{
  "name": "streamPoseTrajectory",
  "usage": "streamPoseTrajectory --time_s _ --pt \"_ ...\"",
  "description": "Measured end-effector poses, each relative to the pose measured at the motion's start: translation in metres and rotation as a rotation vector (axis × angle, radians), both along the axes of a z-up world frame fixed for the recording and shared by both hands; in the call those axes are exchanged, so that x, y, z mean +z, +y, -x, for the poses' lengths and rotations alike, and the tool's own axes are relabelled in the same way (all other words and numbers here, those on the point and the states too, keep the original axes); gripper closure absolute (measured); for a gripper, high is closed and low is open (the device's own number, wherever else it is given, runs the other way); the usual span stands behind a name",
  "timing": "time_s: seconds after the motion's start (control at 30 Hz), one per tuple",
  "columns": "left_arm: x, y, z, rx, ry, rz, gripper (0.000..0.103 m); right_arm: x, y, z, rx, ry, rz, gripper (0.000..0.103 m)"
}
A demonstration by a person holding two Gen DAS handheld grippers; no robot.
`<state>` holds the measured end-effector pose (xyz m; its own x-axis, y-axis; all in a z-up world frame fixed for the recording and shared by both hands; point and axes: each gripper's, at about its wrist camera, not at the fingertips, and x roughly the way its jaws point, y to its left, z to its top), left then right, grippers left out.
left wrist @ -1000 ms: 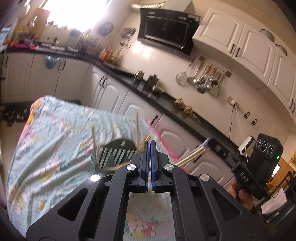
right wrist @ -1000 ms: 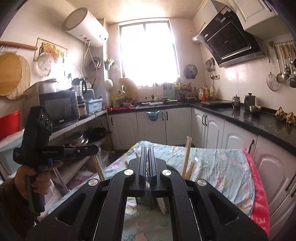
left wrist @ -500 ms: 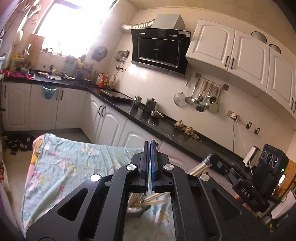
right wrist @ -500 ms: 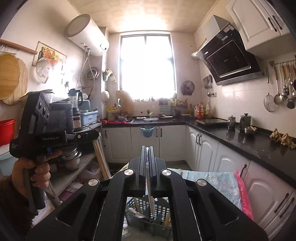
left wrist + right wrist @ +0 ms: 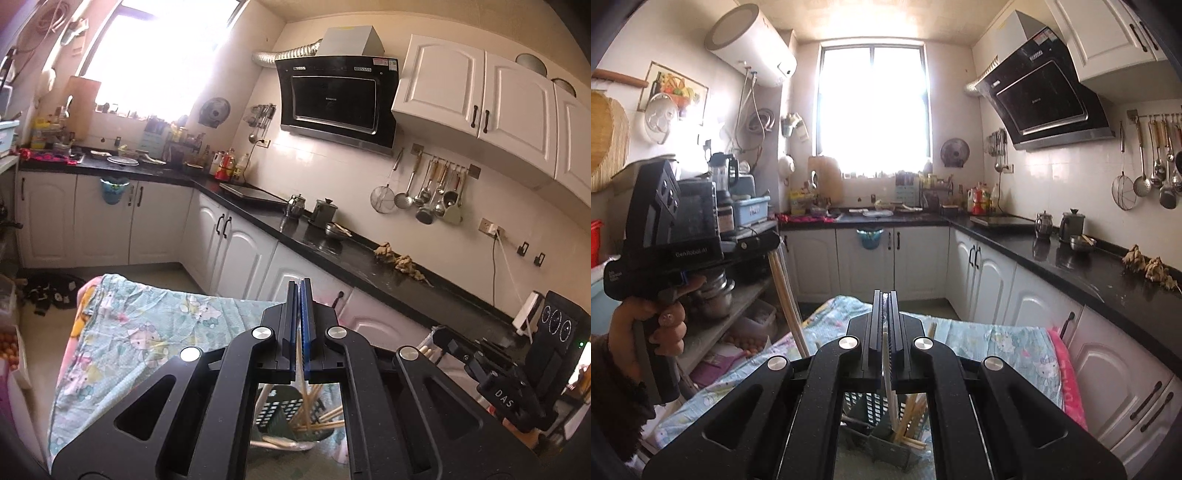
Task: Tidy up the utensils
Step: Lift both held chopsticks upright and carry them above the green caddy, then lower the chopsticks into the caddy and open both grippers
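My left gripper (image 5: 300,291) is shut on a pair of wooden chopsticks (image 5: 303,391) that hang down toward a dark green slotted utensil basket (image 5: 280,410) on the table. From the right wrist view the same chopsticks (image 5: 783,291) hang from the left gripper (image 5: 764,242) at left. My right gripper (image 5: 882,302) is shut on a pale utensil handle (image 5: 888,380) that runs down into the basket (image 5: 882,435). The basket holds several more chopsticks (image 5: 916,417).
The table wears a light blue cartoon cloth (image 5: 147,332) with a pink edge (image 5: 1067,376). Black counters (image 5: 1089,266) and white cabinets (image 5: 236,254) run along the right. A shelf with pots (image 5: 716,291) stands at left. Ladles hang on the wall rail (image 5: 432,195).
Both grippers have risen and tilted up, so the table and basket have dropped low in both views. The chopsticks and the pale utensil stay held.
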<state>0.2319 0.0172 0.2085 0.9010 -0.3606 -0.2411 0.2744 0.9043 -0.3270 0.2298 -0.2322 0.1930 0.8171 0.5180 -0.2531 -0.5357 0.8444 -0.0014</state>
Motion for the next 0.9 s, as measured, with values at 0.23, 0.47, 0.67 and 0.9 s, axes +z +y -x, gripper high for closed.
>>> streamPoseTrajectory --time_s 0.23,0.47,0.67,0.9 --pt "-0.012 -0.003 -0.008 0.011 -0.002 -0.01 0.103 -0.019 0.006 -0.014 -0.001 0.026 0.03 0.1" --pt "-0.025 -0.008 -0.012 0.025 -0.005 -0.045 0.103 -0.035 0.008 -0.023 0.002 0.067 0.026 0.1" --pt "-0.043 -0.006 -0.02 0.041 0.019 -0.05 0.103 -0.05 0.01 -0.034 -0.002 0.112 0.007 0.1" --pt "-0.063 -0.006 -0.029 0.05 0.059 -0.067 0.103 -0.078 0.015 -0.049 -0.008 0.2 0.016 0.1"
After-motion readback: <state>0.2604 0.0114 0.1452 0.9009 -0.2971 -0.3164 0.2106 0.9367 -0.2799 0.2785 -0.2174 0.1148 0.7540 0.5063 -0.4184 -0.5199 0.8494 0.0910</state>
